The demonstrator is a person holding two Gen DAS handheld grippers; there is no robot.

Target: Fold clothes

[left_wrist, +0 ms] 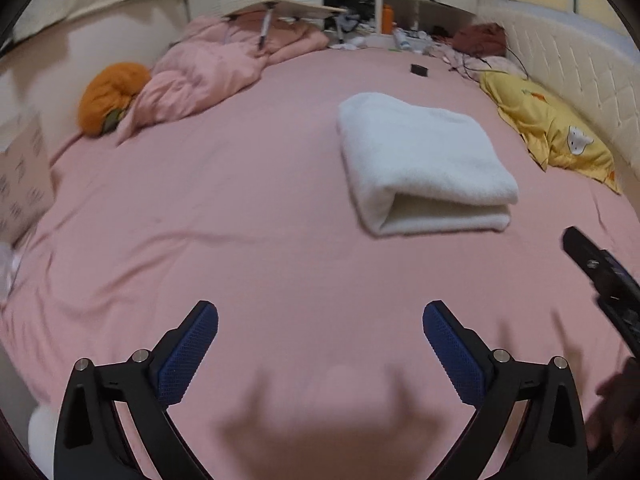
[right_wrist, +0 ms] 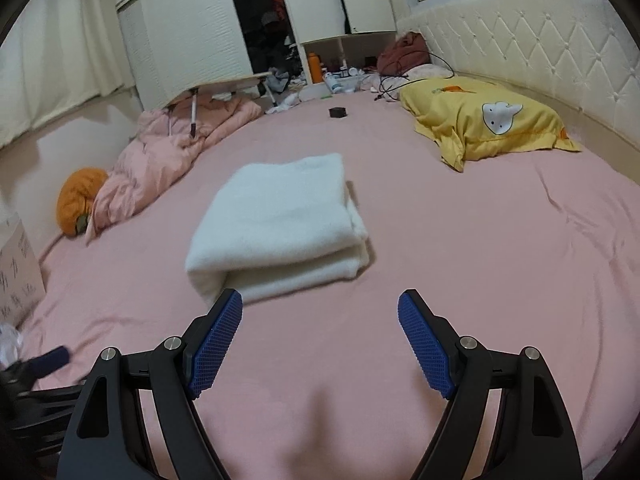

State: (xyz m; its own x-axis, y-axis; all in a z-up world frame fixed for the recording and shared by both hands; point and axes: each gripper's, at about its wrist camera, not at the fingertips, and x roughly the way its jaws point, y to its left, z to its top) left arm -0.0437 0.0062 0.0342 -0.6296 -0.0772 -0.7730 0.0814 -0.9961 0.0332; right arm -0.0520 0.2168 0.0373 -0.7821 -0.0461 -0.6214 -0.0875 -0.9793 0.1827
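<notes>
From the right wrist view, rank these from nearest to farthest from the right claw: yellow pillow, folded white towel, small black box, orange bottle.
Measured from the right claw:
1. Folded white towel, just ahead, left of centre.
2. Yellow pillow, ahead on the right by the headboard.
3. Small black box, far, centre of the bed.
4. Orange bottle, beyond the bed's edge.

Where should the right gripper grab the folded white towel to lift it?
Probably the near rounded fold of the towel, from the open side facing the right gripper. Layers stack there, so open jaws could straddle the whole thickness; the far edges look looser.
</notes>
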